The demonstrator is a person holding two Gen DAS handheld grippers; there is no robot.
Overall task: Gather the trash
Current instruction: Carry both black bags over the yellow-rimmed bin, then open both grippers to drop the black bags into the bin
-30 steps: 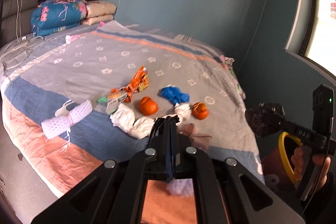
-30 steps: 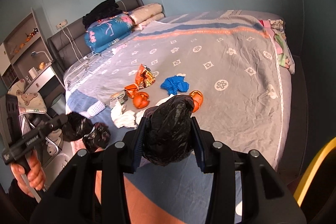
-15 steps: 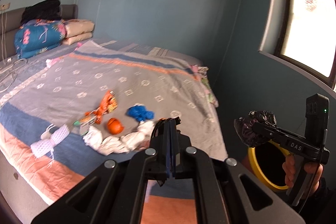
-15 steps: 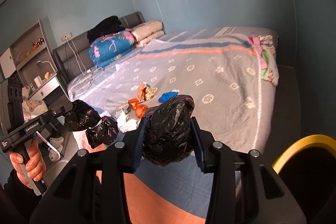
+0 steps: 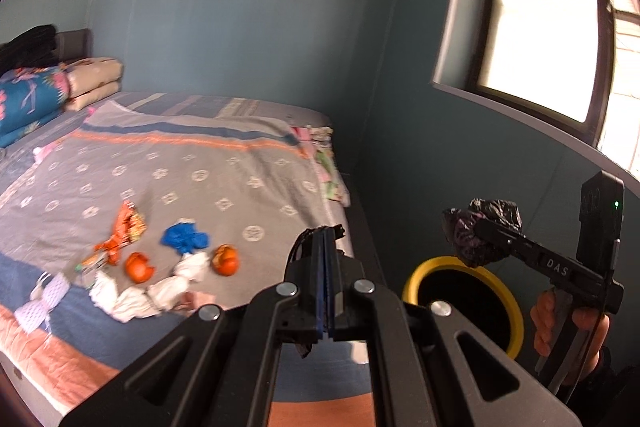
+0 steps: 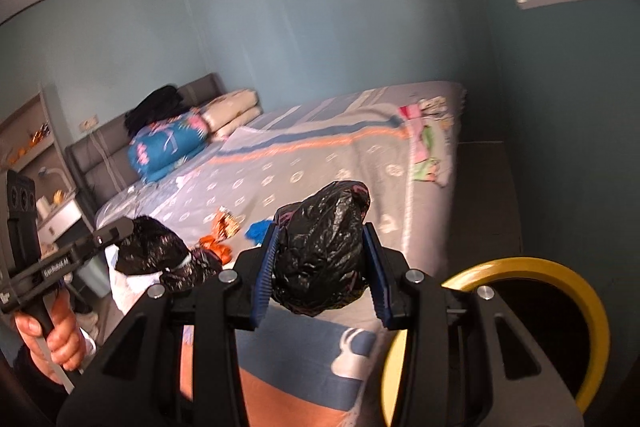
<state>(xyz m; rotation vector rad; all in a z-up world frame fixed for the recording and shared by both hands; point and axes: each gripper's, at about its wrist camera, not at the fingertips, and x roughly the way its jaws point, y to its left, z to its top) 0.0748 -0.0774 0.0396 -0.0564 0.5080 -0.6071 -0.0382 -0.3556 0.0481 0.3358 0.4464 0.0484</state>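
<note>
My right gripper (image 6: 320, 247) is shut on a crumpled black plastic bag (image 6: 320, 251); it also shows in the left wrist view (image 5: 480, 231), above the yellow-rimmed bin (image 5: 516, 311). My left gripper (image 5: 324, 239) is shut on black plastic, seen from the right wrist view as a second black bag (image 6: 160, 255). The bin (image 6: 532, 267) lies low right in the right wrist view. On the bed (image 5: 224, 163) lie orange peels (image 5: 138, 267), a blue wad (image 5: 184, 237), white tissues (image 5: 132, 301) and an orange wrapper (image 5: 124, 231).
Folded quilts and pillows (image 6: 172, 143) are stacked at the headboard. A nightstand and shelf (image 6: 48, 203) stand at the left. A window (image 5: 560, 27) and sill are on the right wall. A white net scrap (image 5: 40, 301) lies near the bed's front edge.
Both grippers have swung to the right, away from the bed, with their black bags. The yellow-rimmed bin has come into fuller view under the right gripper.
</note>
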